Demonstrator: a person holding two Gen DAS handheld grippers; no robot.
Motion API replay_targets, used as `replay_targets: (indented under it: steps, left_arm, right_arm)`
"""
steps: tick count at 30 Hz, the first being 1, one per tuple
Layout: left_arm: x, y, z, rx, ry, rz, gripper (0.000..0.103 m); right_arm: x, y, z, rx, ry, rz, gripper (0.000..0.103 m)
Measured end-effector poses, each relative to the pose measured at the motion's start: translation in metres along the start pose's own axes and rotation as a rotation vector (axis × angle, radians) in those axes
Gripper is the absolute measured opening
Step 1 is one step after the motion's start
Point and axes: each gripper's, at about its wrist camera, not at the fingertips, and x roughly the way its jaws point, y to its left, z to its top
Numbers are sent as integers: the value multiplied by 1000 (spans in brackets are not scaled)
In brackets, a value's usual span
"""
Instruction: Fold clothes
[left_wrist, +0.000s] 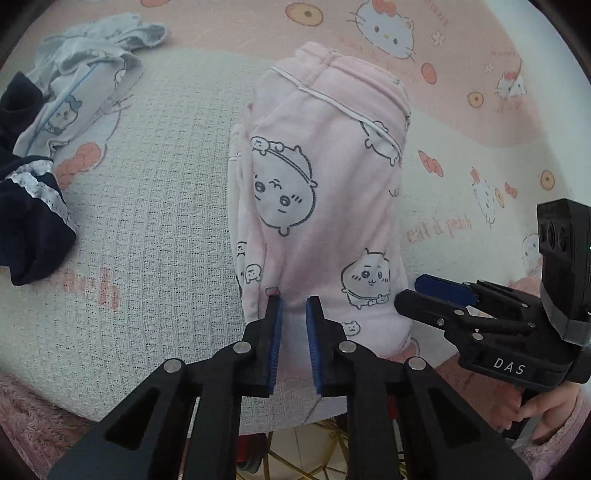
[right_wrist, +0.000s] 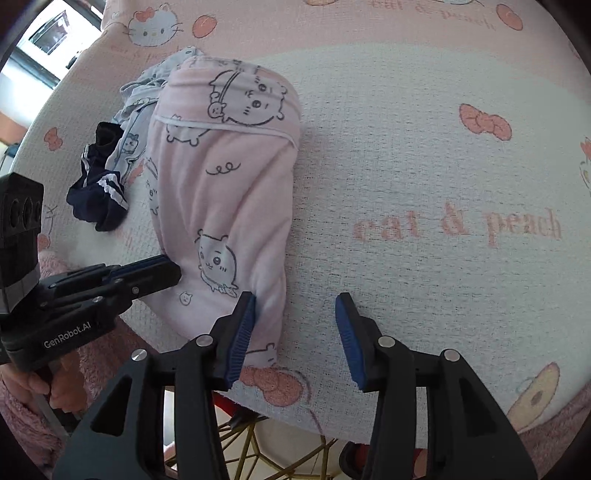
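From the left wrist, the pink garment (left_wrist: 325, 192) lies folded in a long bundle on the cartoon-print cloth (left_wrist: 155, 192) covering the tabletop, and the left gripper (left_wrist: 294, 301) hangs over its near end, jaws a narrow gap apart with nothing pinched. The right gripper (left_wrist: 421, 291) sits just beside that same end. A dark garment (left_wrist: 33, 221) and a pale one (left_wrist: 88, 81) lie at left. From the right wrist, the right gripper (right_wrist: 295, 299) is spread, one pad at the bundle's edge (right_wrist: 229, 192).
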Motion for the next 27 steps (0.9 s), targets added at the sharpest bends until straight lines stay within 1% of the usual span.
replay_targets:
  steps: [1, 5, 7, 10, 11, 13, 16, 18, 21, 23, 26, 27]
  left_arm:
    - [0, 0, 1, -1, 1, 2, 16]
    - [-5, 5, -6, 5, -2, 15, 16]
    - [-8, 8, -8, -8, 3, 9, 16]
    - [-18, 20, -14, -58, 11, 6, 16]
    - [-25, 25, -18, -78, 10, 20, 16]
    - [-40, 29, -15, -99, -31, 24, 17]
    - [-64, 24, 8, -53, -130, -19, 17]
    - [-69, 12, 29, 10, -170, -15, 17]
    - [-64, 4, 63, 79, -185, -23, 19]
    - [-53, -6, 78, 107, -167, -79, 19]
    - [-41, -19, 81, 174, -169, -71, 19]
    - [-34, -22, 82, 186, -155, -40, 19]
  right_arm:
    - [-3, 3, -1, -7, -13, -8, 45]
    - [-4, 22, -7, -131, -26, -56, 45]
    - [2, 17, -12, -140, 3, -78, 45]
    - [-9, -9, -9, 4, 5, 20, 45]
    - [-18, -15, -8, 36, -17, 30, 45]
    - [-37, -19, 1, 42, -76, 29, 45]
    - [-59, -17, 22, 20, -143, 32, 45]
    - [-64, -14, 42, -3, -163, 30, 45]
    - [-59, -3, 68, -55, -161, 9, 45]
    - [-54, 4, 80, -99, -154, -3, 45]
    - [-32, 10, 90, -129, -111, -1, 45]
    - [-24, 10, 92, -133, -93, -1, 45]
